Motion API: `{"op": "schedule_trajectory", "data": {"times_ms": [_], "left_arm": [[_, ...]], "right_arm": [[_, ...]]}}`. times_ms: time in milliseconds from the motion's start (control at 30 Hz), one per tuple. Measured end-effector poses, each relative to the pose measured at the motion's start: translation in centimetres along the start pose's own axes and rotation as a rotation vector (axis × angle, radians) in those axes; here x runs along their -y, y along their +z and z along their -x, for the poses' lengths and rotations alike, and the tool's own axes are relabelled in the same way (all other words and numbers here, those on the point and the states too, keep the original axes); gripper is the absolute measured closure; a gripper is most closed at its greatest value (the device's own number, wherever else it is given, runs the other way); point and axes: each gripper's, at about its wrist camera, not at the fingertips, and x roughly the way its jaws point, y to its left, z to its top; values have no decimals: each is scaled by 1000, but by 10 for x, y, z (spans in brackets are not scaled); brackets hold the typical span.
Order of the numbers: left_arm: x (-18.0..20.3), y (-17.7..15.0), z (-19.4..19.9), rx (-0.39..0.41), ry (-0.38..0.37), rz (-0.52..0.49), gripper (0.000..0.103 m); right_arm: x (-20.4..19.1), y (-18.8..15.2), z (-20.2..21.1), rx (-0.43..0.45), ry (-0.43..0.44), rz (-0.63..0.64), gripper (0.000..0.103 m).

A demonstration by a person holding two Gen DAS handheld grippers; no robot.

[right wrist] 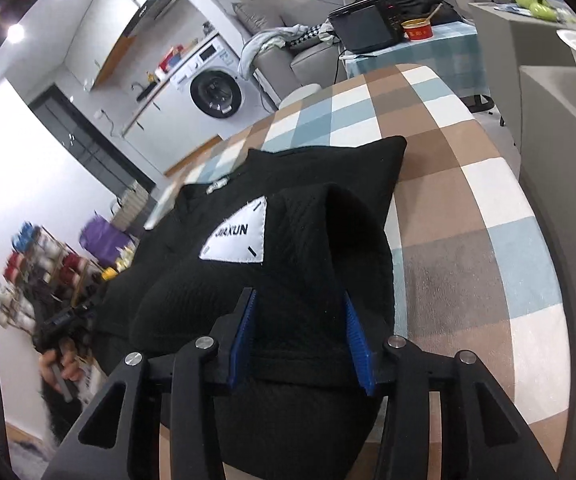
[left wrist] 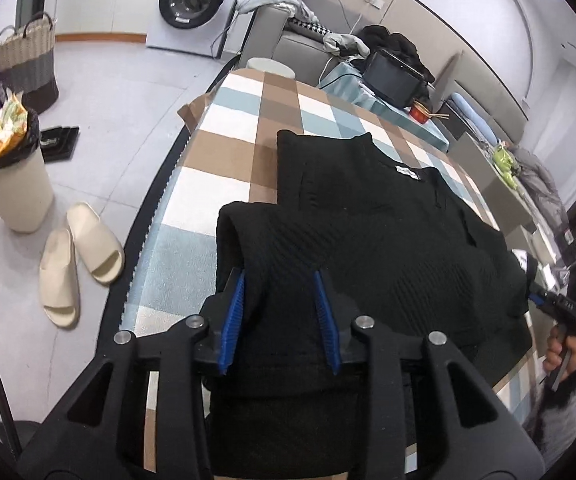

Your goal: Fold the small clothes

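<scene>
A black ribbed knit garment [left wrist: 371,232] lies on a checked brown, blue and white cloth on the table [left wrist: 224,148]. My left gripper [left wrist: 280,280] has its blue-padded jaws apart, with a folded part of the garment lying between them. In the right wrist view the same garment [right wrist: 272,264] shows a white triangular patch [right wrist: 240,236] with lettering. My right gripper [right wrist: 299,300] also has its jaws apart around a raised fold of the black fabric. The right gripper also shows in the left wrist view [left wrist: 543,300] at the garment's right edge.
On the floor to the left are a full waste bin [left wrist: 8,160], a pair of cream slippers [left wrist: 80,256] and a woven basket [left wrist: 28,60]. A washing machine [left wrist: 196,4] stands at the back. A sofa [left wrist: 288,32], a black device [left wrist: 391,76] and a red bowl [left wrist: 421,114] lie beyond the table.
</scene>
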Motion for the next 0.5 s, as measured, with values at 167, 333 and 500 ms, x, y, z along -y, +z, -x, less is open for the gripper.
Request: {"op": "schedule_trajectory", "data": {"times_ms": [167, 333, 500], "left_arm": [[0, -9, 9, -4, 39, -21, 73], [-5, -21, 26, -11, 67, -22, 72], [-15, -46, 54, 5, 22, 56, 72]], "right_arm": [[1, -2, -4, -14, -56, 35, 59], [0, -10, 13, 1, -74, -8, 59], [-3, -43, 33, 19, 30, -152, 59]]}}
